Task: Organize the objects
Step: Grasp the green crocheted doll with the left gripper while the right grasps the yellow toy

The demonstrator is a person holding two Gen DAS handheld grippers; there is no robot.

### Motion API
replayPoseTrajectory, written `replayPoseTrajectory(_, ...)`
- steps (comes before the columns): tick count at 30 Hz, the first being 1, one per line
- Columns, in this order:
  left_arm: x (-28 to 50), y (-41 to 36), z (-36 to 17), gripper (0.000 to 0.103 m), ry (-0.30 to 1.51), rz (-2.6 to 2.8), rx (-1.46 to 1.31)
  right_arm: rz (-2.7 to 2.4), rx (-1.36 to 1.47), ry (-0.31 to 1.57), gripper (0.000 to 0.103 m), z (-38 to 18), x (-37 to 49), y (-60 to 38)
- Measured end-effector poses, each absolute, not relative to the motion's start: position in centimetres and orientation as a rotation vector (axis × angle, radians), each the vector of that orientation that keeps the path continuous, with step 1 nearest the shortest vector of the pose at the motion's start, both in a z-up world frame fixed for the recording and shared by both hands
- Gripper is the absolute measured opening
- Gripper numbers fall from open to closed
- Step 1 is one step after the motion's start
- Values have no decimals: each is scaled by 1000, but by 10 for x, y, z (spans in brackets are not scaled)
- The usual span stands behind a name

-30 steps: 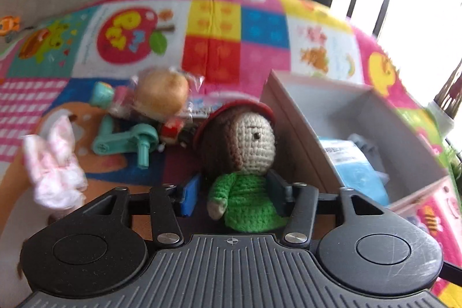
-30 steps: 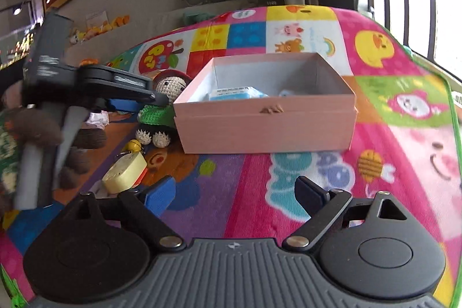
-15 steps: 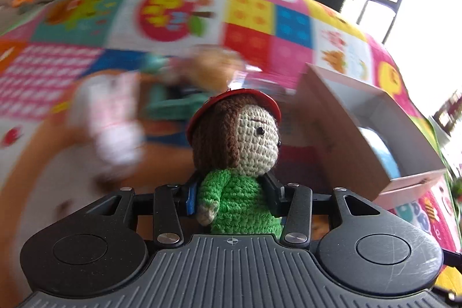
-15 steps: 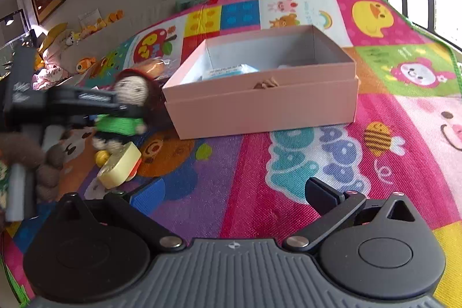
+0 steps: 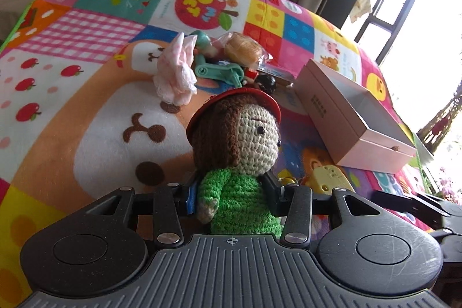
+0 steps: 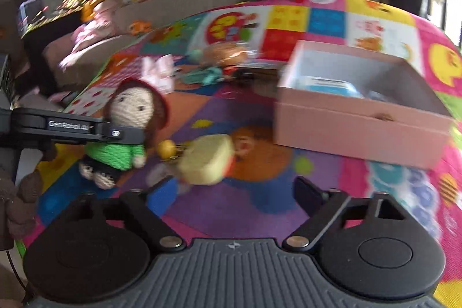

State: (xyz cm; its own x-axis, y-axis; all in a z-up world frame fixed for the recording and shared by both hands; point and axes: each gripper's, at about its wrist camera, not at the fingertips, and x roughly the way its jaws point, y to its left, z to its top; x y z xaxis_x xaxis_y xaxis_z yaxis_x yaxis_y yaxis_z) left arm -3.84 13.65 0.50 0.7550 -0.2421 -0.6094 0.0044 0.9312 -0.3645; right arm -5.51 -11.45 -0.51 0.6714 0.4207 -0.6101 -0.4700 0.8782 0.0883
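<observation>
I lifted the crochet doll (image 5: 235, 152) off the mat (image 5: 86, 94), left gripper (image 5: 231, 196) clamped on its green body; right gripper (image 6: 236, 192) was closing, empty, near the yellow toy (image 6: 206, 162).

Readable: "GenRobot.AI" in pale letters along the side of the left tool (image 6: 115, 131). Large "PET" letters inside a red apple on the play mat (image 5: 205, 8). Dark print on the pink box (image 5: 320, 103), illegible.
</observation>
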Motion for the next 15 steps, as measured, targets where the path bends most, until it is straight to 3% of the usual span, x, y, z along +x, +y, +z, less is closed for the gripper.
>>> replayPoseTrajectory(2, -39, 137, 5, 48, 705, -133, -359, 516, -109, 664, 72, -7, -49, -94)
replayPoseTrajectory(3, -39, 136, 5, 48, 706, -129, -356, 523, -127, 667, 55, -9, -46, -86)
replayPoseTrajectory(4, -39, 135, 6, 48, 705, -124, -349, 525, -147, 680, 47, -10, -42, -80)
replayPoseTrajectory(15, -43, 90, 4, 48, 713, -237, -323, 490, -214, 736, 47, -5, -81, -155)
